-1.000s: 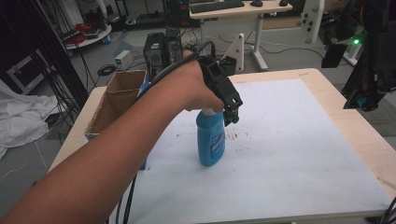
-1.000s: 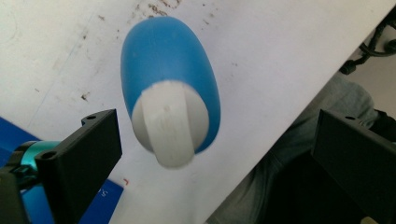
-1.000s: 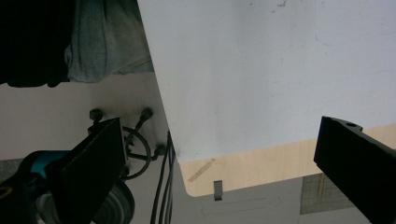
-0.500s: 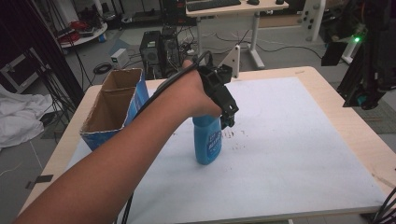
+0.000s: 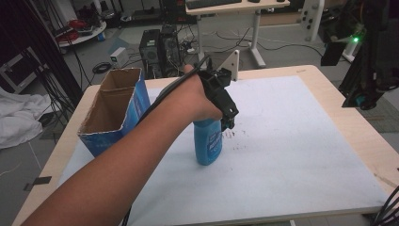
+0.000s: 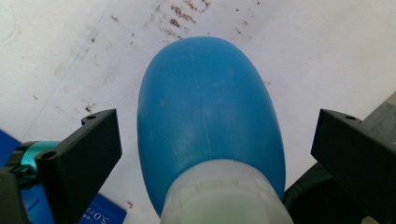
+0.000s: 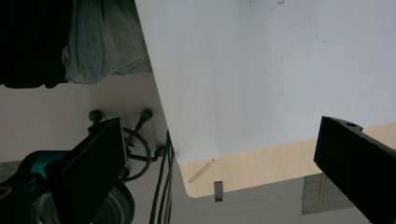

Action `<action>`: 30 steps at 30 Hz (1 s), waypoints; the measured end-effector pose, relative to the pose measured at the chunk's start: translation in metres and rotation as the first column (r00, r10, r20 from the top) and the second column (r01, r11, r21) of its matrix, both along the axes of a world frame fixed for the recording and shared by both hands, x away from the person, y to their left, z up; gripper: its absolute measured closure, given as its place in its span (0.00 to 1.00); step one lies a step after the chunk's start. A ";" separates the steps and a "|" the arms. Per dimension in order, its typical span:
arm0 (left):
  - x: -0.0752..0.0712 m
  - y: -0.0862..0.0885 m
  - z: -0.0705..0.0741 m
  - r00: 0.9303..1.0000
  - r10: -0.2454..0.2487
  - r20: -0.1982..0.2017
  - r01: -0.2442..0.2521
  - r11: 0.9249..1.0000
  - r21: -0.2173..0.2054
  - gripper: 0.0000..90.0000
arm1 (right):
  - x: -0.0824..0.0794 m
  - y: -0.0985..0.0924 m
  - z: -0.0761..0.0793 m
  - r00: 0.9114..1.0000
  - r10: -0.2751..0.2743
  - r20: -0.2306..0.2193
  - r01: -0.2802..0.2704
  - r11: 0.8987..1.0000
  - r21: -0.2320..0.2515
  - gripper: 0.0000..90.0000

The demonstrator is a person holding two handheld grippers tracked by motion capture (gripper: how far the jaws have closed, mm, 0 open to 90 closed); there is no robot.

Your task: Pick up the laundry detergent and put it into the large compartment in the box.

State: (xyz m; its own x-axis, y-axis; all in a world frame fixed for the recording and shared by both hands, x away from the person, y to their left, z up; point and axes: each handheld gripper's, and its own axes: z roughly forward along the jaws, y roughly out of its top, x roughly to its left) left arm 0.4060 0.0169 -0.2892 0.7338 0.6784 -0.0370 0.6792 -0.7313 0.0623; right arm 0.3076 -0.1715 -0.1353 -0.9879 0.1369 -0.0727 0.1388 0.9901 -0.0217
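High view: the left tongs hang over the top of a blue bottle standing upright mid-worktop on the white sheet, a blue cardboard box open-topped near its left.

Left gripper view: jaws spread wide either side of the blue bottle, its white neck low in frame, neither jaw touching it.

Right gripper view: the right tongs gape wide, nothing between them, above the worktop's corner and white sheet.
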 end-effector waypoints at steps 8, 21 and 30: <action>0.002 0.001 -0.005 1.000 0.008 0.006 -0.008 1.000 0.006 0.02 | 0.001 -0.003 -0.002 1.000 0.000 0.000 0.000 1.000 0.003 0.02; 0.003 0.002 -0.007 1.000 0.009 0.021 -0.010 1.000 0.007 0.08 | 0.001 0.000 -0.003 1.000 0.002 -0.002 -0.002 1.000 0.005 0.02; 0.004 0.001 -0.009 1.000 0.018 0.020 -0.018 1.000 -0.002 0.11 | 0.002 0.001 -0.004 1.000 0.003 -0.003 -0.003 1.000 0.004 0.02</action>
State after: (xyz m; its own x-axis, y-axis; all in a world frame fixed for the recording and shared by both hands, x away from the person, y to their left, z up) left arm 0.4102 0.0178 -0.2982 0.7218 0.6917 -0.0242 0.6911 -0.7186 0.0774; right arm 0.3093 -0.1707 -0.1394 -0.9885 0.1342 -0.0691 0.1358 0.9906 -0.0186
